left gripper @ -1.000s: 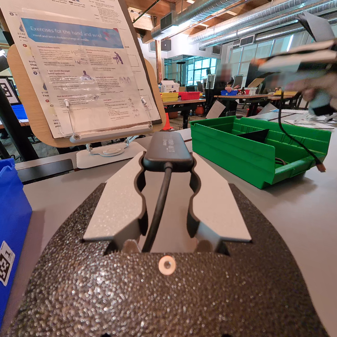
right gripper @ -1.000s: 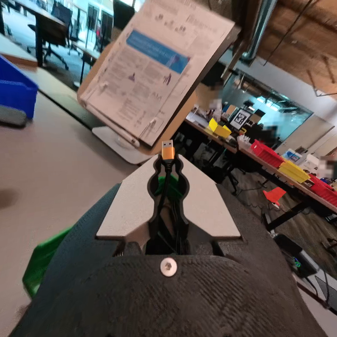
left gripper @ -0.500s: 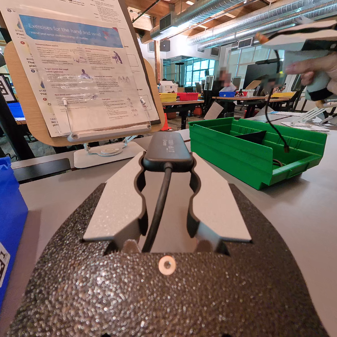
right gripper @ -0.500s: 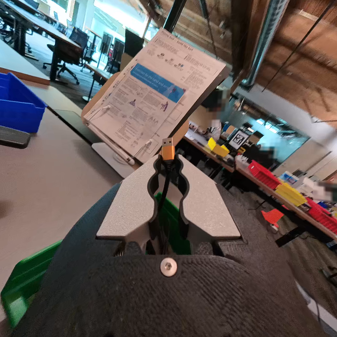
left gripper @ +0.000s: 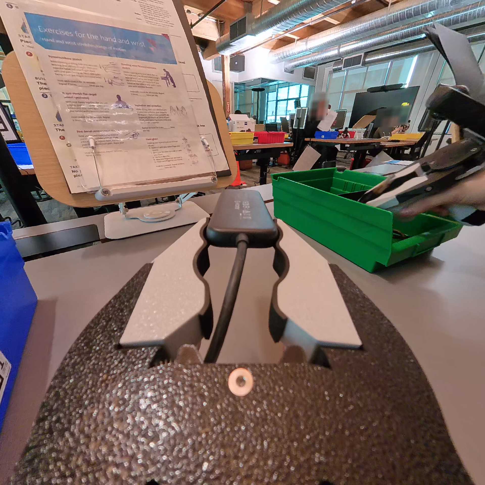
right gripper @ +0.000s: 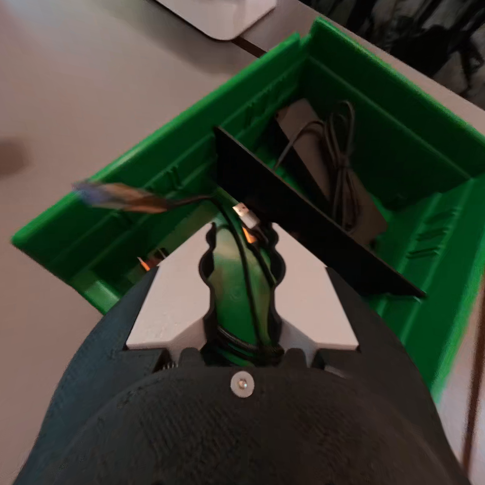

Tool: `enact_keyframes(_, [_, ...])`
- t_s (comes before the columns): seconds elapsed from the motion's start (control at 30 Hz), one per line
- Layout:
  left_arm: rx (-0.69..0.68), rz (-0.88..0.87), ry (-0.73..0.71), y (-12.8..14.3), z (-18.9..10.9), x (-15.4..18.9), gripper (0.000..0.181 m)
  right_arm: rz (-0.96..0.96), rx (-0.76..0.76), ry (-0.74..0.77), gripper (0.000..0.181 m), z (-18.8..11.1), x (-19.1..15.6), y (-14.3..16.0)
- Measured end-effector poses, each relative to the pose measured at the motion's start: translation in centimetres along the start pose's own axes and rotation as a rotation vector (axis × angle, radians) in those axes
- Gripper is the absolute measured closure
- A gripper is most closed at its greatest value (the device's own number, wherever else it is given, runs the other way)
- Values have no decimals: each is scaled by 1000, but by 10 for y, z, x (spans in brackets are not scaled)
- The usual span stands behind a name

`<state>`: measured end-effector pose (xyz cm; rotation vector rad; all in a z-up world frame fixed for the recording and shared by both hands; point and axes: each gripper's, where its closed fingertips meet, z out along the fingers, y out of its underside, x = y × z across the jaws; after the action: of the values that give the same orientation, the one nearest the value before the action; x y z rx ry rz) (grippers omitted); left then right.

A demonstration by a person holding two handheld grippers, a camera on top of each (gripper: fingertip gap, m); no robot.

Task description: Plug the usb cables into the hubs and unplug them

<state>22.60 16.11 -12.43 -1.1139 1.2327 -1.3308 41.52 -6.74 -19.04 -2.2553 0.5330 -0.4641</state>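
Gripping black hub [left gripper: 241,217] lengthwise, pointing forward, left gripper [left gripper: 241,236] clamped

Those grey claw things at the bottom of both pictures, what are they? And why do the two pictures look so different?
They are grabbers, each with two fingers. A person holds one in each hand, and each has a small camera looking along its fingers. So one picture comes from the left grabber and the other from the right.

In the left view, the left gripper pinches a black USB hub above a grey table. On the table are a green bin, a blue bin and a stand holding a printed sheet. At the right edge you can see the other grabber reaching into the green bin.

In the right view, the right gripper points down into that bin. Its fingers are apart, and a black cable runs loose between them. A black divider splits the bin. The picture is blurry.
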Motion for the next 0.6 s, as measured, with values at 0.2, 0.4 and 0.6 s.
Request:
enact_keyframes(0.2, [-5,-3,2,1,1,0,137,41,197,158,109,-51,8,-26])
enact_keyframes(0.4, [-18,7,12,5,2,3,137,-48,187,-63,115,-53,-62,-15])
enact_keyframes(0.6, [-23,3,14,6,3,3,137,-223,-48,-121,123,-39,-94,25])
